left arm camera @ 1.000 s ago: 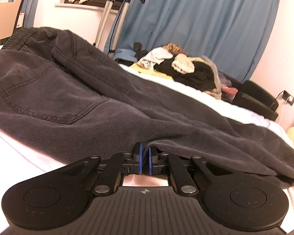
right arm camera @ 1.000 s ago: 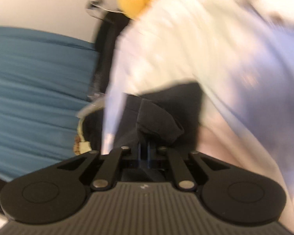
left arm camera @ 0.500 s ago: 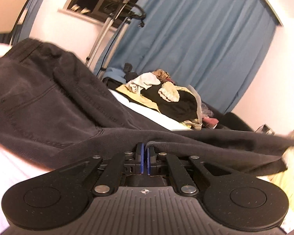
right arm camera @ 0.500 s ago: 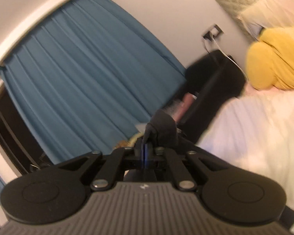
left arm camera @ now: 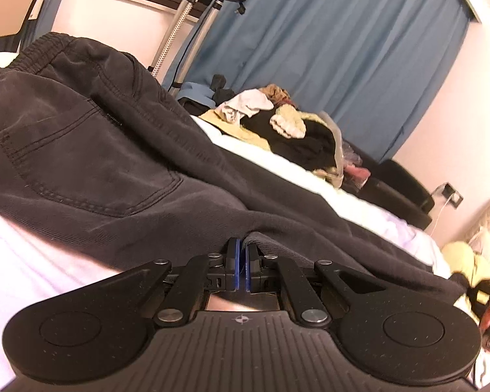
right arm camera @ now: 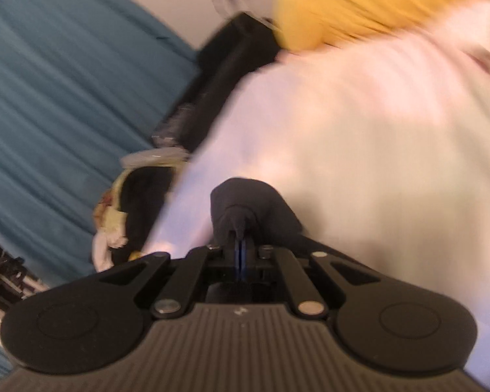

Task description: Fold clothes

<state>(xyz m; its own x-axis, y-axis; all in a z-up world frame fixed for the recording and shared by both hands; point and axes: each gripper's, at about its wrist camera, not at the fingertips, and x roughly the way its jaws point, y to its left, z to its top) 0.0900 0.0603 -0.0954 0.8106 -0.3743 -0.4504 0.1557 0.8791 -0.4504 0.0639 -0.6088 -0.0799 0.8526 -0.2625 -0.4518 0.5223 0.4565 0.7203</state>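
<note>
Dark trousers (left arm camera: 121,163) on white bed (left arm camera: 297,176), clothes pile (left arm camera: 287,130) beyond.

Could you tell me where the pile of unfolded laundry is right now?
In the left wrist view, the laundry pile sits upper centre, on the bed's far edge beyond the black trousers, before the blue curtain.

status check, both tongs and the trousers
Left tongs shut on dark trousers edge. Right tongs shut on another bunch of them. Trousers spread on white bed. Clothes pile beyond, clear.
</note>
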